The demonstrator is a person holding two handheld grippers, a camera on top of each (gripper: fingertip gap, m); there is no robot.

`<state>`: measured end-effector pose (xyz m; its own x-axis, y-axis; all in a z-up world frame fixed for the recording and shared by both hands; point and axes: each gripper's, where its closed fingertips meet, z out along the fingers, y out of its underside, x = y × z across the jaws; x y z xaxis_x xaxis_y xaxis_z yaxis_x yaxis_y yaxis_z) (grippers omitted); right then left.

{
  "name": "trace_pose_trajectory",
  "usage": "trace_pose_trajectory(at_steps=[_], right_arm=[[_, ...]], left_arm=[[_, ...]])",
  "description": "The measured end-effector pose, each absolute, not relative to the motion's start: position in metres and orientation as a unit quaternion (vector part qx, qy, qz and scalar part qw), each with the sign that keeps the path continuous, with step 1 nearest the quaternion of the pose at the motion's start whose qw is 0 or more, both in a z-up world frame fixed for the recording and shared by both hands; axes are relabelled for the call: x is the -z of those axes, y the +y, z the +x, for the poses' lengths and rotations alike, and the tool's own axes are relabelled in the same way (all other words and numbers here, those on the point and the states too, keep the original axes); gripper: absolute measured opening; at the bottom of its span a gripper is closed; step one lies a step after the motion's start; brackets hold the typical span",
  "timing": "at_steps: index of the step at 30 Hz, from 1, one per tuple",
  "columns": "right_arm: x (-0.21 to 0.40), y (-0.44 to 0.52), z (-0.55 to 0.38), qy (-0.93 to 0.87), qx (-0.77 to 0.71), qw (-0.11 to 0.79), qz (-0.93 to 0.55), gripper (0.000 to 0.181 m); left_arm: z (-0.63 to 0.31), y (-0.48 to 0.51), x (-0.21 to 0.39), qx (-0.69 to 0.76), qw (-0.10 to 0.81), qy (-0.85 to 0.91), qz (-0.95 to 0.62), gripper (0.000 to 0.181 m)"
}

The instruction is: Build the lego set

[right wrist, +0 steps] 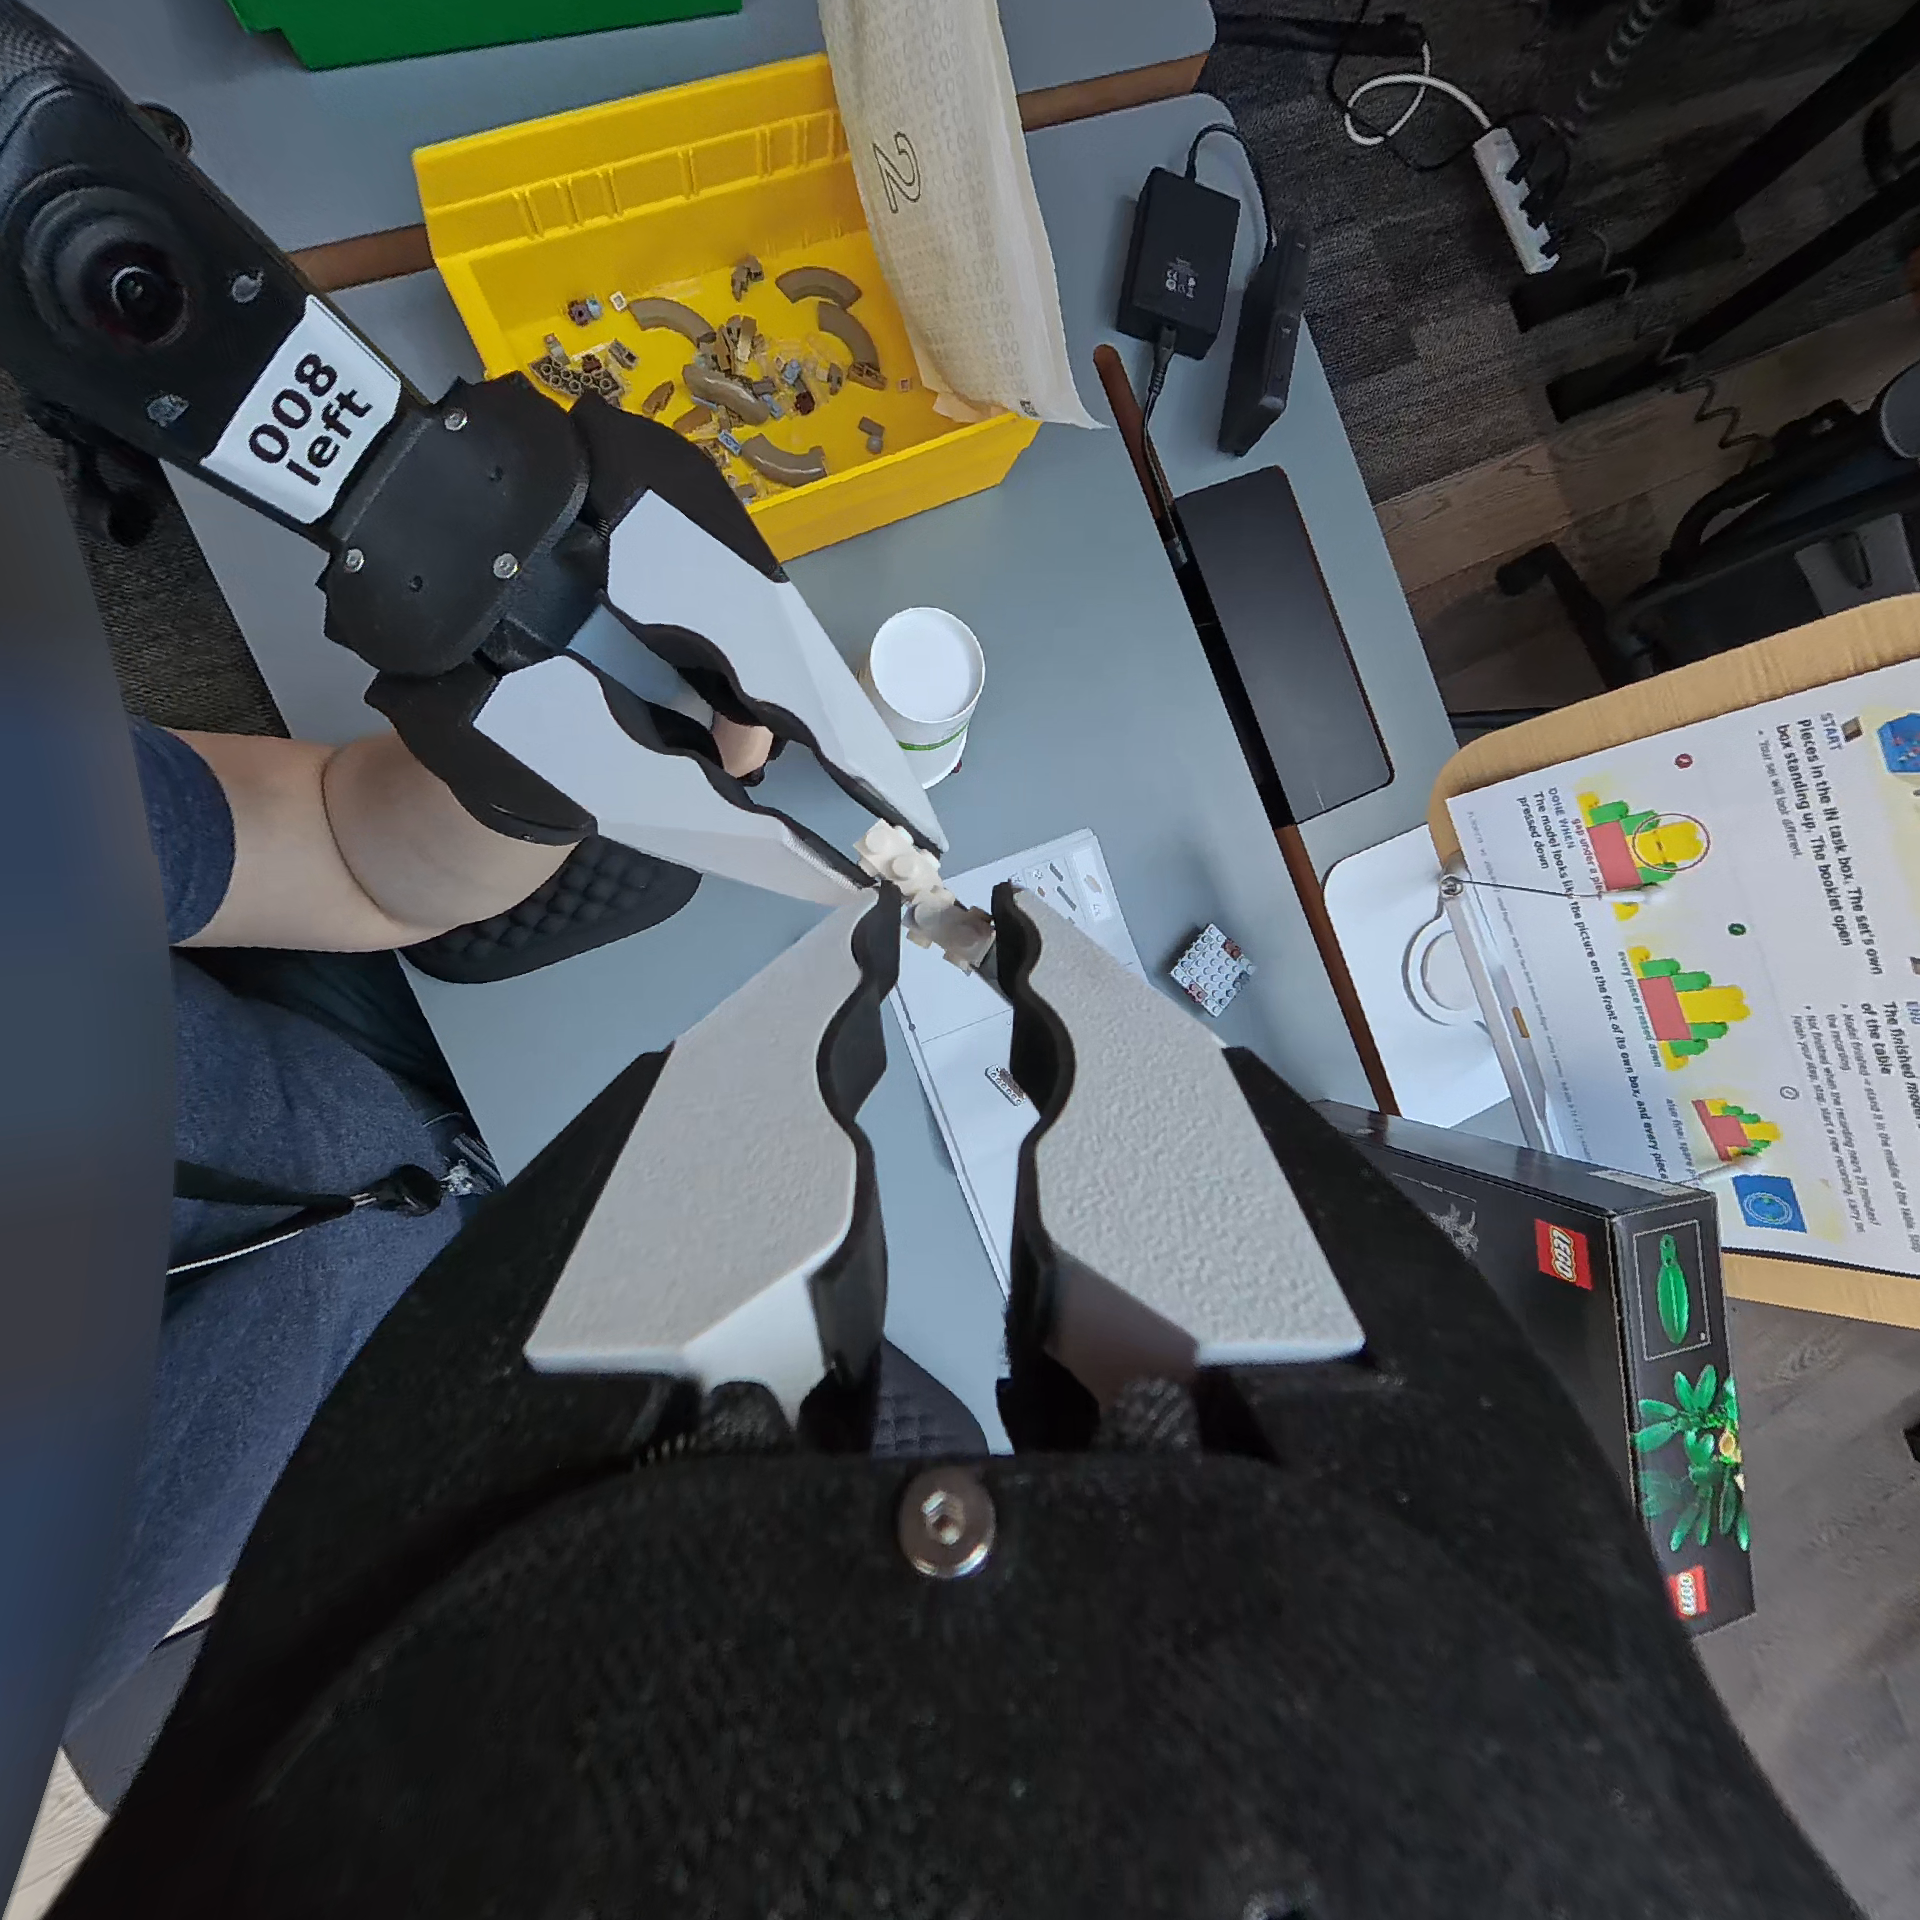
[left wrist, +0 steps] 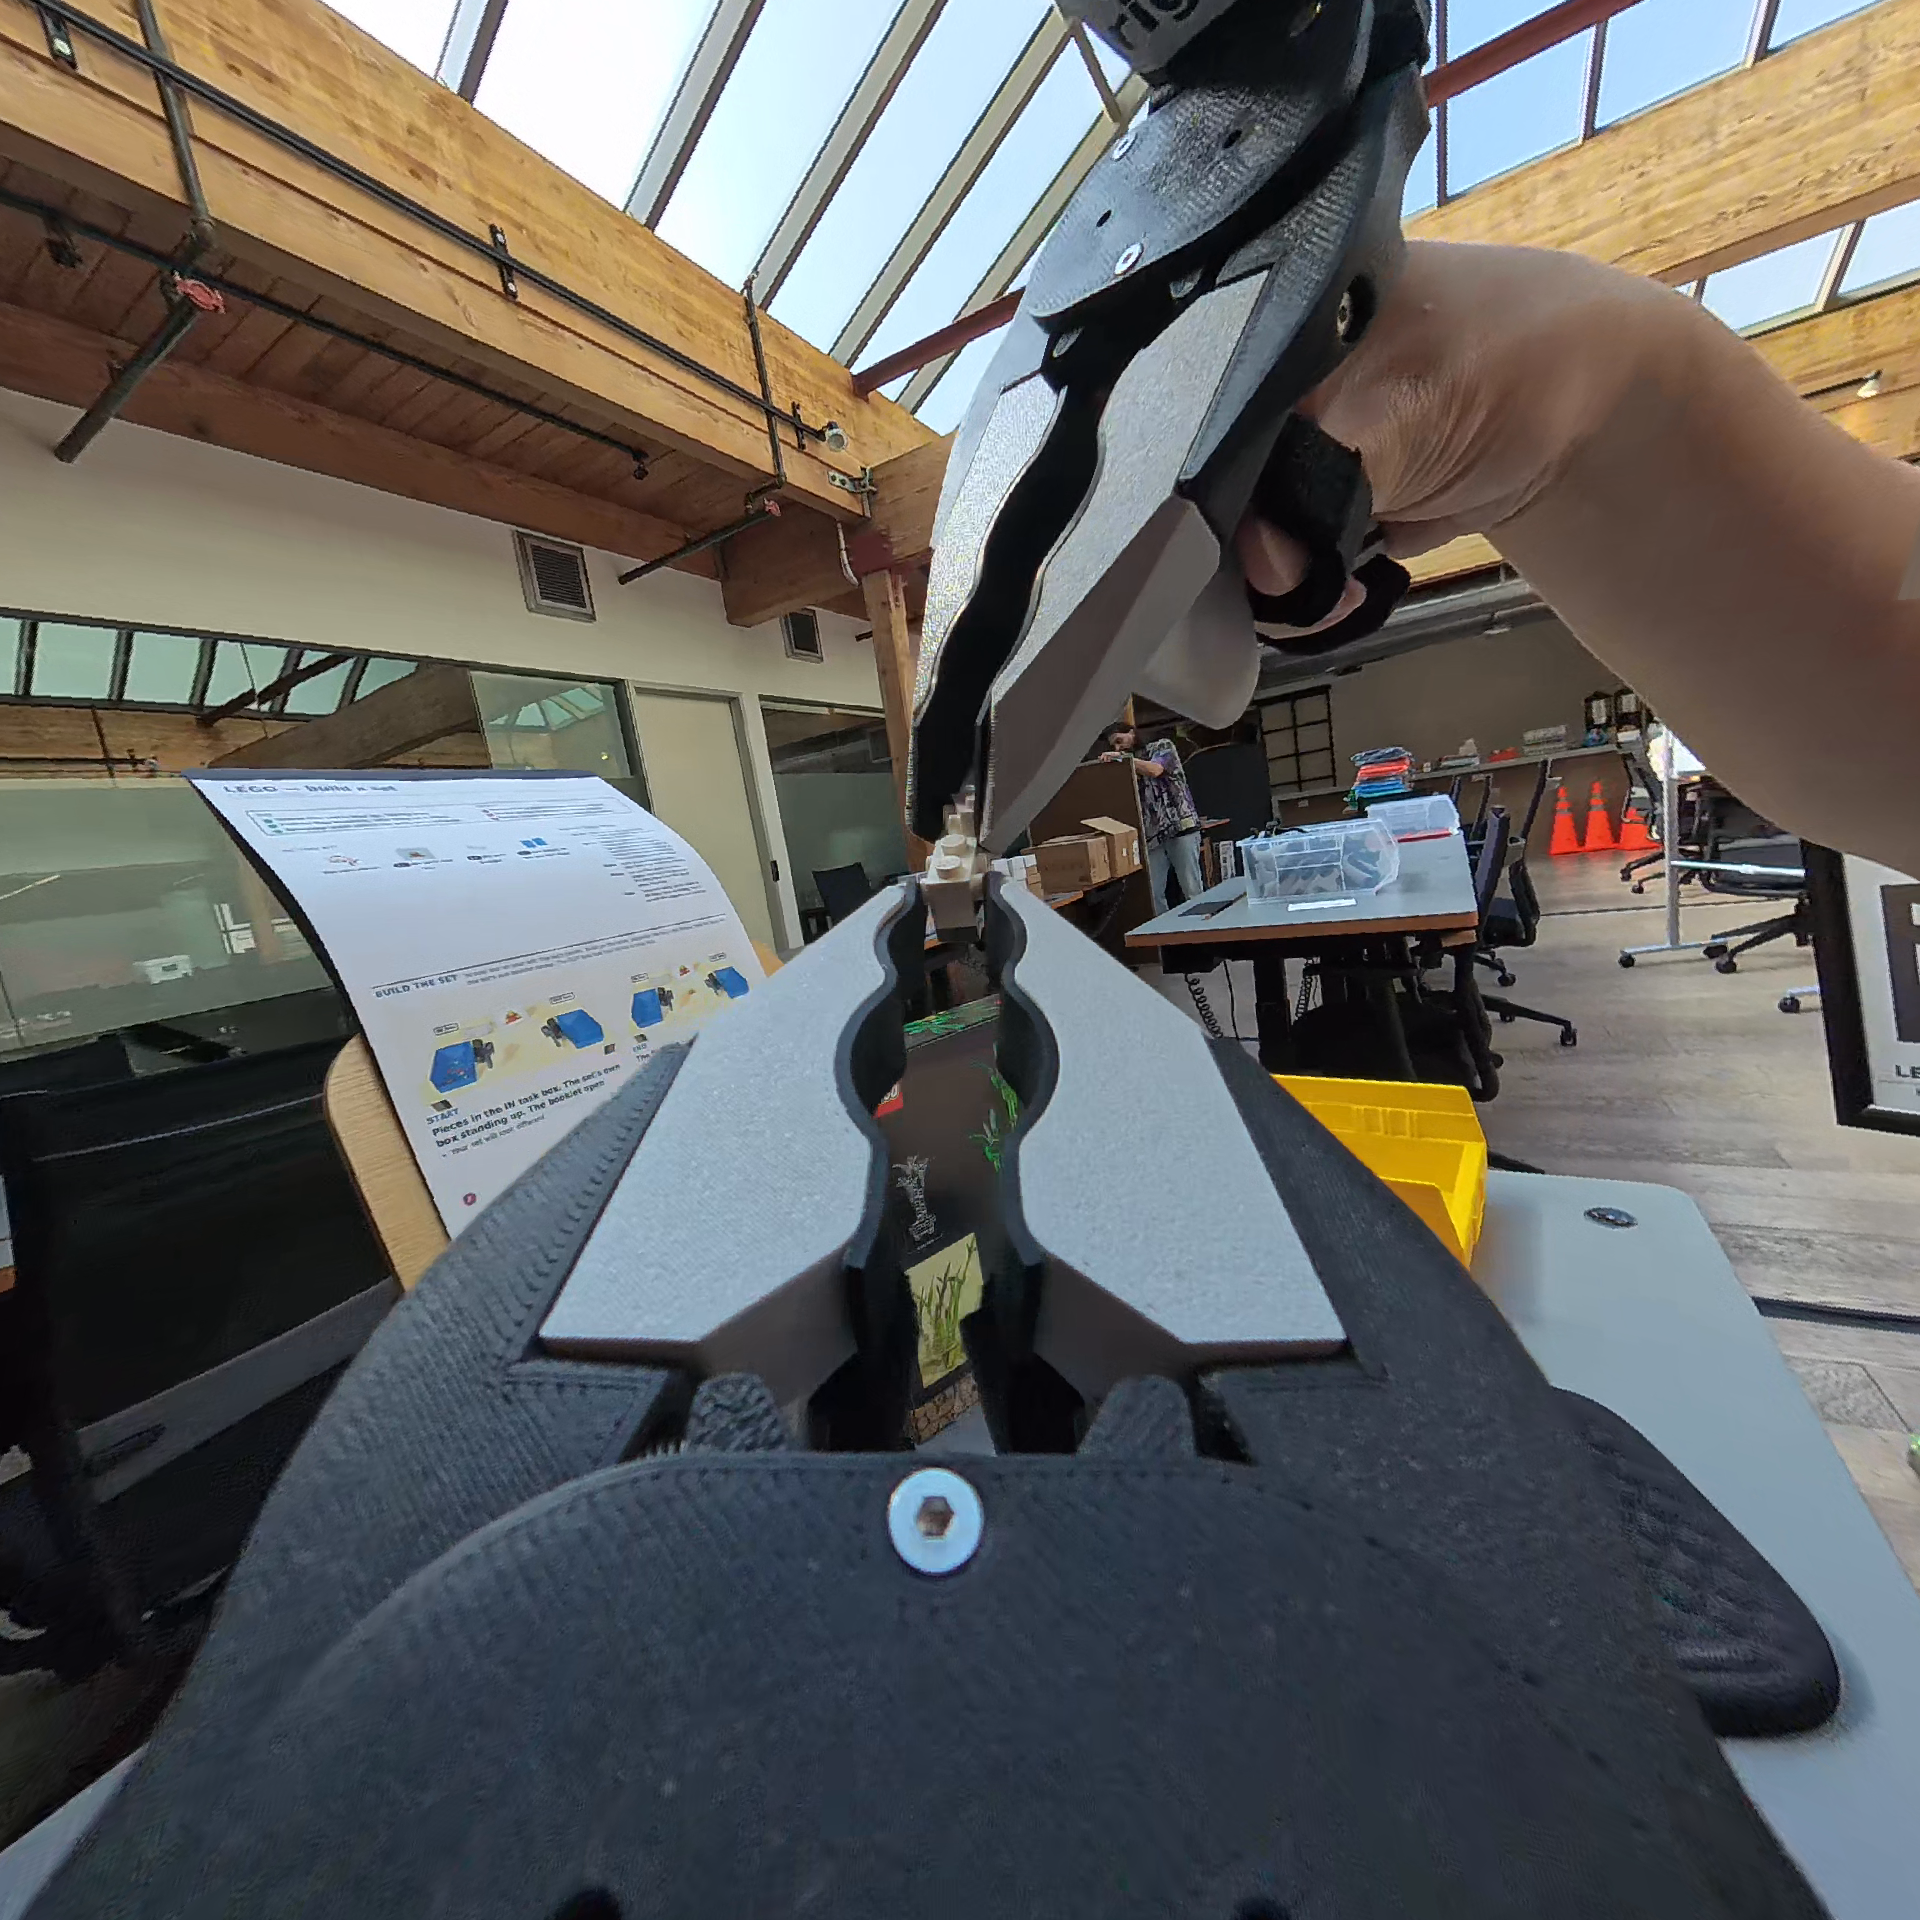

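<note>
- Cup [right wrist: 925,681]: white, lidded, green band, standing on the grey worktop [right wrist: 1091,582] near the yellow bin.
- Power adapter [right wrist: 1184,255]: black, cabled, at the worktop's far edge.
- Black slab [right wrist: 1283,644]: flat, dark, beside the adapter.
- Power strip [right wrist: 1517,197]: white, on the floor.
- Traffic cones [left wrist: 1584,821]: orange, on the floor well behind.
- Clear box [left wrist: 1320,857]: on a distant desk.
- Cardboard boxes [left wrist: 1081,857]: stacked beyond.
- Office chairs [left wrist: 1756,883]: at right.
- Skylight [left wrist: 810,125]: between timber beams.

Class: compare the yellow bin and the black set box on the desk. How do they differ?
The yellow bin is open-topped and holds loose brown and tan pieces; the black box looks closed. The bin is plain yellow; the box is black with green plants pictured on it. The bin lies far from the right hand-held gripper; the box stands beside it.
</note>
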<state>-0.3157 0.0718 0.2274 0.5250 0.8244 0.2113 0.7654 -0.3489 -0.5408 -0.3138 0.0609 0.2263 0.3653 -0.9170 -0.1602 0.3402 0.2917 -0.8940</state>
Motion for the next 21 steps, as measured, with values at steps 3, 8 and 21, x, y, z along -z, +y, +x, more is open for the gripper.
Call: trace_pose_trajectory(at_steps=[3, 8, 21], right_arm=[[-0.229, 0.072, -0.320, -0.485, -0.059, 0.305, -0.817, 0.016], [-0.230, 0.073, -0.325, -0.486, -0.070, 0.314, -0.813, 0.017], [-0.232, 0.069, -0.328, -0.524, -0.069, 0.347, -0.775, 0.017]], left_arm=[[-0.317, 0.061, -0.227, 0.468, 0.705, 0.351, -0.402, 0.009], [-0.322, 0.061, -0.229, 0.510, 0.681, 0.341, -0.400, 0.008], [-0.325, 0.057, -0.229, 0.582, 0.627, 0.338, -0.392, 0.008]])
